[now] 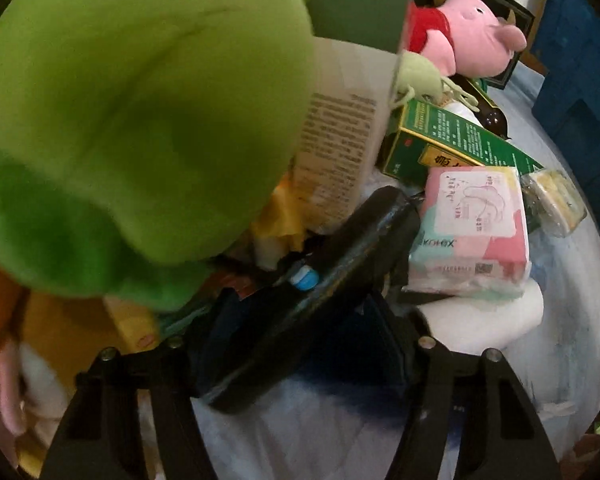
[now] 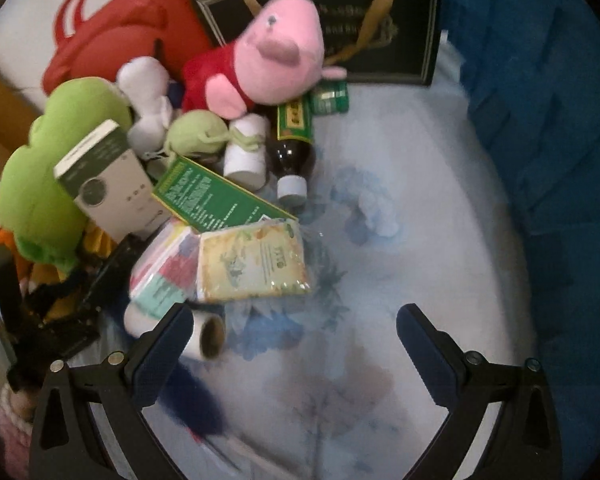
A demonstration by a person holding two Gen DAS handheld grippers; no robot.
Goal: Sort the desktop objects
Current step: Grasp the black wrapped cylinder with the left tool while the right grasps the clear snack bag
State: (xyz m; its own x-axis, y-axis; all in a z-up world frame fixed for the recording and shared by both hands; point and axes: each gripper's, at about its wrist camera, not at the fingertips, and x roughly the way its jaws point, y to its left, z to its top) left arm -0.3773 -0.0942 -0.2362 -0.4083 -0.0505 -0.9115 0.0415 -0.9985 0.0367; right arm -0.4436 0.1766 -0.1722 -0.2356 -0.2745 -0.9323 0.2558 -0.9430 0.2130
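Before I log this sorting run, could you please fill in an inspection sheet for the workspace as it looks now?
Surface: pale blue floral cloth, bare on the right.
Job's things: pink pig plush, green plush, dark bottle, long green box, tissue pack, yellow packet, white rolls.
Clutter: all heaped together, overlapping.
Grippers: left gripper over a black object, grip unclear; right gripper open, empty.
Cables: nothing seen.
Surroundings: red bag, black framed sign, blue crate.
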